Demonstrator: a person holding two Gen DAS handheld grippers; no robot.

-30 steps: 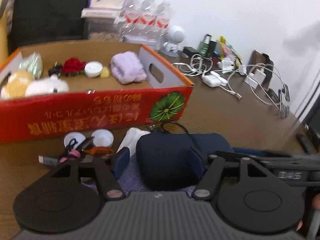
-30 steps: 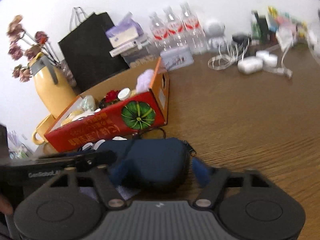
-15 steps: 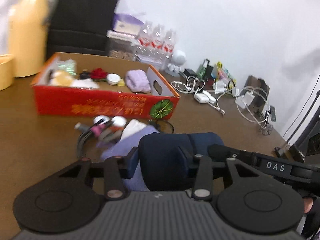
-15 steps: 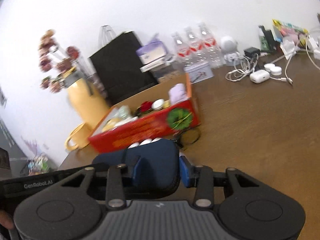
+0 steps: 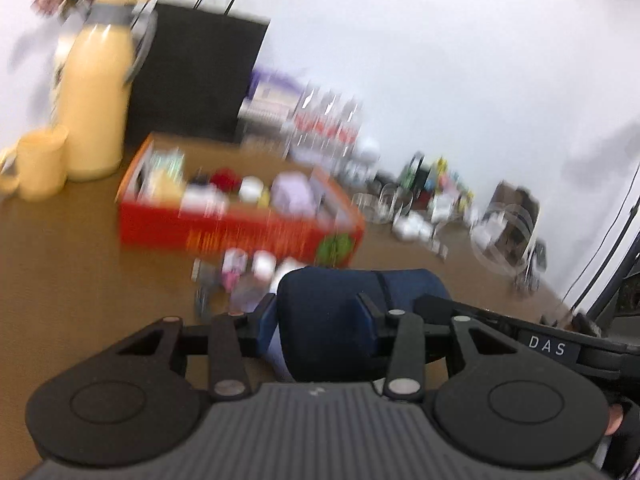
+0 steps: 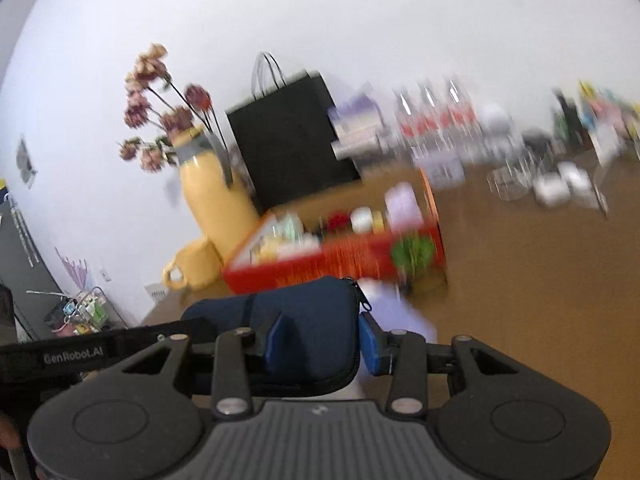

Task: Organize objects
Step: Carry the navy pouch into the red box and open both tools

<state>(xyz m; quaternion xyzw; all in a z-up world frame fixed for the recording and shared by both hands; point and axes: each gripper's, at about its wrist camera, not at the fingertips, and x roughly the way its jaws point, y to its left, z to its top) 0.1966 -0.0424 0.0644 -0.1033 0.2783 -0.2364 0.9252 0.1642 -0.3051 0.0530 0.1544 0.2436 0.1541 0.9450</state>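
**Navy case held off the table by both grippers, short of the red box**

Landmark: red cardboard box (image 5: 240,228).

- Left of the box, at its far corner: a yellow mug (image 5: 34,168) and a yellow flask (image 5: 96,108) with dried flowers are seen; a black paper bag (image 5: 200,76) stands behind the box.
- Inside the box: small items are already sorted (something red, a white round piece, a lilac soft item). Detail is lost to blur.
- Just in front of the box: loose small items (image 5: 240,272) are left on the table (image 5: 80,280), not yet put away.
- Nearer than those, raised clear of the table: the navy zip case (image 5: 340,320) is held by both grippers at once. Judged reason: it is wide and soft, so an end-to-end hold is used to stop sag or twist.
- Left gripper (image 5: 316,316): jaws were closing earlier in the last second and are now part-way closed, pads pressed on one end of the case.
- Right gripper (image 6: 320,340): same closing, same state; blue pads are clamped across the zip end of the case (image 6: 304,320).
- Right of the box: cables, chargers and bottles are scattered along the wall.

Pose: both grippers are pointed slightly downward toward the box, side by side, each visible at the edge of the other's view. Step in hand is judged to be carrying the case to the box.
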